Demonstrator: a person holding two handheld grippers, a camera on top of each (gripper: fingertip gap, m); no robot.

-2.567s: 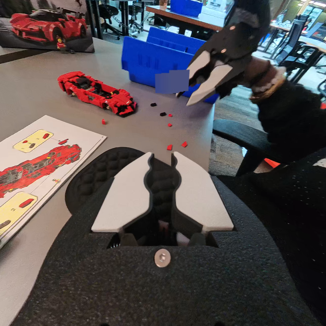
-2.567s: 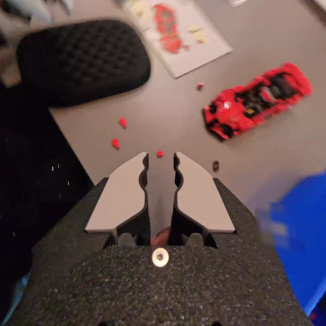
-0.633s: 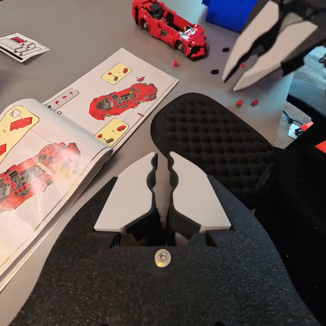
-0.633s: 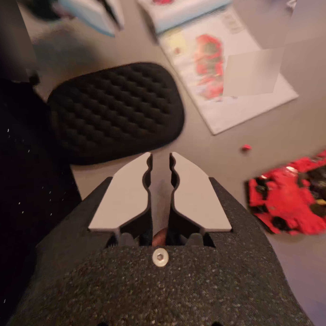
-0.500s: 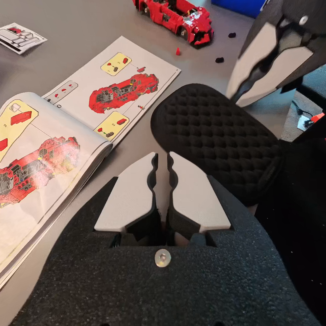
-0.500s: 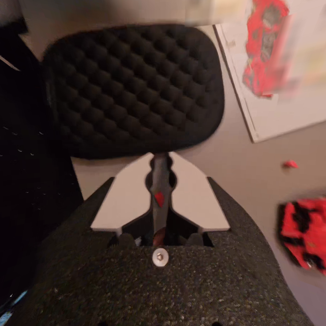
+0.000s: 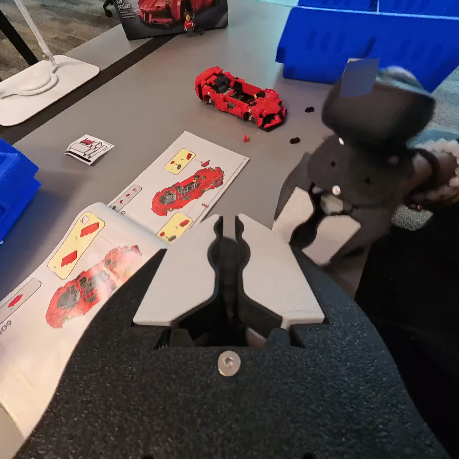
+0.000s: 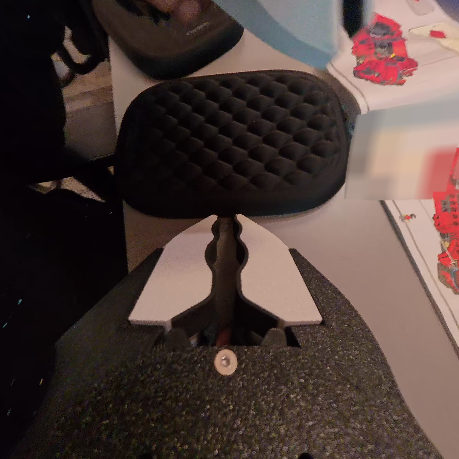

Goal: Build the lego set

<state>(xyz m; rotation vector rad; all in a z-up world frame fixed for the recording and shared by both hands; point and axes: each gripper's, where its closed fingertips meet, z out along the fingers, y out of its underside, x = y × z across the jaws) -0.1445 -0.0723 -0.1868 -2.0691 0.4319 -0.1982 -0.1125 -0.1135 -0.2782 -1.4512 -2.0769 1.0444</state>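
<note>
Lego car [image 7: 240, 98] sits beyond the printed instruction booklet [image 7: 139, 223].

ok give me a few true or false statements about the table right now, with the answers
1. The red lego car lies beyond the open instruction booklet. True.
2. The left gripper grips a red brick. False: its narrow gap holds nothing.
3. A black quilted pad lies ahead of the right gripper. True.
4. The bin behind the car is green. False: it is blue.
5. A loose red piece lies near the car's front. True.
</note>
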